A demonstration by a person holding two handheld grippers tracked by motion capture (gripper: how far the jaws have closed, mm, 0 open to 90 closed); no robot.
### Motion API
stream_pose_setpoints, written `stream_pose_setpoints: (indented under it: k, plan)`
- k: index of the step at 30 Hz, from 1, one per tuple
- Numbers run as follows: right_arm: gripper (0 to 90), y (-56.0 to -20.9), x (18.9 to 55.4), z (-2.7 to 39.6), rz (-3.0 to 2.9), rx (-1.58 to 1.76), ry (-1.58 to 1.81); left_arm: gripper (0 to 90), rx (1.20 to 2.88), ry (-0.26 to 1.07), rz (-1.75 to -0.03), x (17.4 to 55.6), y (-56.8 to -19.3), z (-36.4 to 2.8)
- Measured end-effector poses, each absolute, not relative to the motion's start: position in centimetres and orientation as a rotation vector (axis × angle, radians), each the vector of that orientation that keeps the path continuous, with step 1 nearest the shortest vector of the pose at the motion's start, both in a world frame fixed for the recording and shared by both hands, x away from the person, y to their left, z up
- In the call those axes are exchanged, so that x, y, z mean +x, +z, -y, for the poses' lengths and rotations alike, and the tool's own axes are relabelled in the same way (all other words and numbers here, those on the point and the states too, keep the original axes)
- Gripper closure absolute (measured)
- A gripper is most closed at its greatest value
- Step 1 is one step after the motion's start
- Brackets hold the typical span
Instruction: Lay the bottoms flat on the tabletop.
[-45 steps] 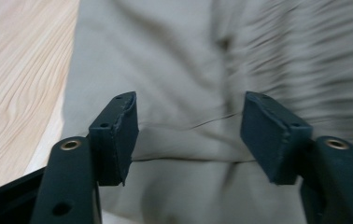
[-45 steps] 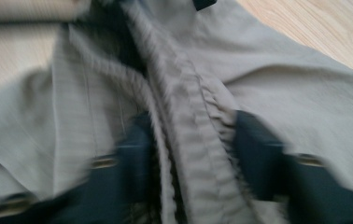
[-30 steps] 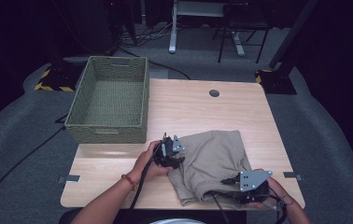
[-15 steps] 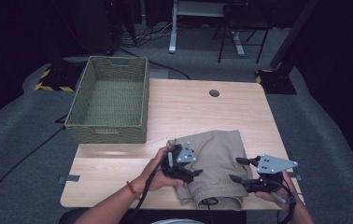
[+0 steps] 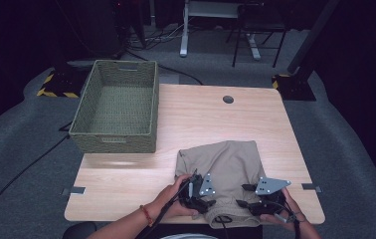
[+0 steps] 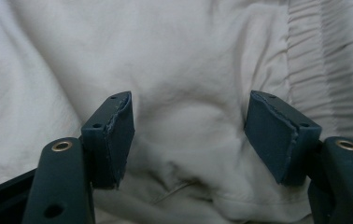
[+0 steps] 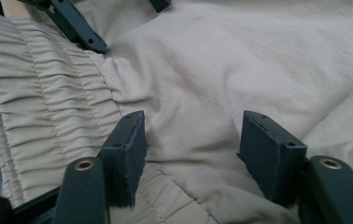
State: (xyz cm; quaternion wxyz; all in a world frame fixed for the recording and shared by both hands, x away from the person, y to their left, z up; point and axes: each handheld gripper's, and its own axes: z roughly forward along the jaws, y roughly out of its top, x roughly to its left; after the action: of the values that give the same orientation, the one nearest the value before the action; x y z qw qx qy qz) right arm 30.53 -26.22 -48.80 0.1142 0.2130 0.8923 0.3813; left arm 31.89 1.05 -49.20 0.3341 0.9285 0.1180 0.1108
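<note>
Both grippers shifted onto beige garment (image 5: 226,169), fingers just opened wide, nothing gripped

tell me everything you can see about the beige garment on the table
The beige garment is a folded piece of soft, thin woven cloth, creased, with a gathered elastic band along one edge. It lies flat at the near edge of the wooden table, right of the basket. Both grippers, left gripper and right gripper, sit over its near end, jaws apart over the fabric.

Near hem of the beige garment (image 5: 228,164) hidden beneath both grippers.
</note>
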Motion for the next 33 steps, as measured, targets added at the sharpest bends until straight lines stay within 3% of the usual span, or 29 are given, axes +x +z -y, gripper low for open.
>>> stream_pose_setpoints:
  k: [4,9,12,15,18,24,33]
  plan:
    - [38.1,-48.6,30.6,25.9,-2.628,0.664,1.105,31.0,2.429,0.262,-0.356,33.0,-49.2,-2.7]
    - [28.6,-46.5,31.4,25.8,-2.599,0.653,1.172,27.2,2.412,0.249,-0.403,33.5,-48.3,-5.3]
    - [26.3,-44.5,33.1,26.5,-2.507,0.684,1.167,21.6,2.355,0.268,-0.482,34.2,-47.3,-7.1]
    - [25.6,-43.9,35.8,27.1,-2.439,0.764,1.114,21.9,2.264,0.241,-0.552,35.1,-46.5,-8.9]
    - [22.5,-44.6,39.3,27.3,-2.380,0.861,1.012,23.1,2.254,0.281,-0.631,36.2,-46.4,-9.6]
    - [16.1,-47.2,44.0,27.6,-2.386,0.996,1.018,22.7,2.319,0.238,-0.612,37.5,-47.8,-7.7]
    - [9.1,-49.8,46.7,28.2,-2.469,1.101,1.052,21.7,2.380,0.190,-0.616,37.8,-49.5,-6.8]
